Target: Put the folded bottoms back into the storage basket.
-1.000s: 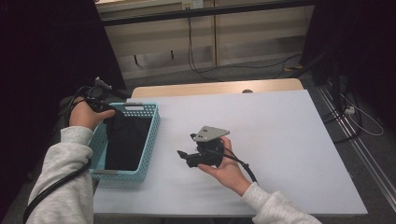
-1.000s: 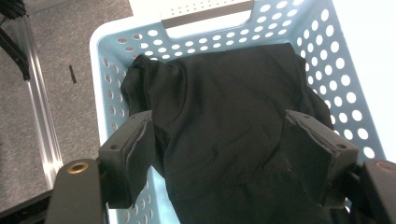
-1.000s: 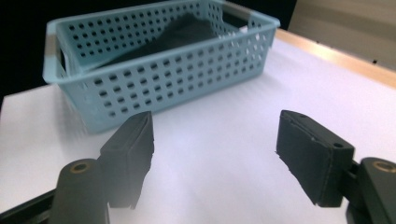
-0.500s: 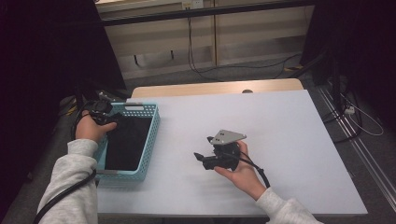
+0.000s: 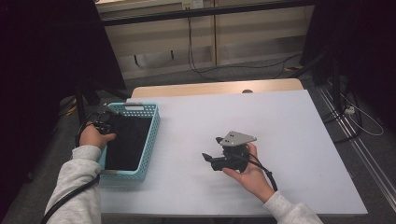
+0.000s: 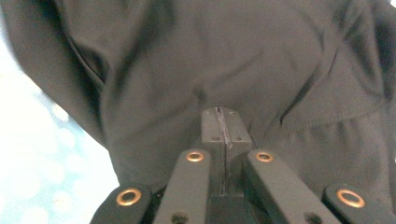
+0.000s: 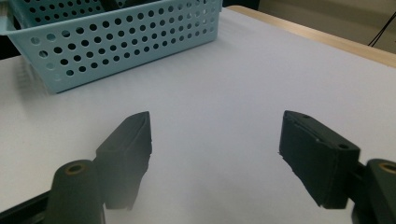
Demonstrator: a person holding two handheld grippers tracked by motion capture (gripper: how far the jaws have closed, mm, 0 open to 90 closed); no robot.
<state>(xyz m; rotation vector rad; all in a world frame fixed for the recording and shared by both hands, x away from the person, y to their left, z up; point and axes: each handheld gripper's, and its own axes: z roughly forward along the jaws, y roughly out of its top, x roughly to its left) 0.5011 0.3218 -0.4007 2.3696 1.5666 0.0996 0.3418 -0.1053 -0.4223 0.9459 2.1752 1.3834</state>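
A black cloth (image 5: 127, 140) lies in the light blue perforated basket (image 5: 152, 135) at the table's left edge. My left gripper (image 5: 105, 124) is down at the basket's near-left rim, over the cloth. In the left gripper view its jaws have just been closing and now meet at the tips (image 6: 219, 114), which press into the black cloth (image 6: 243, 56), with folds drawn toward them. My right gripper (image 5: 211, 148) sits low over the bare white table (image 5: 289, 121), right of the basket. It is open (image 7: 215, 140) with nothing between its fingers, facing the basket (image 7: 116, 42).
The white table top runs wide to the right and back, with a wooden strip (image 5: 215, 87) along its far edge. Cables trail from both grippers along the sleeves. Dark floor and stands lie beyond the table's left and right sides.
My left hand has sunk from above the basket's far-left corner down to the cloth. The right hand has slid right and slightly nearer across the table, still open.
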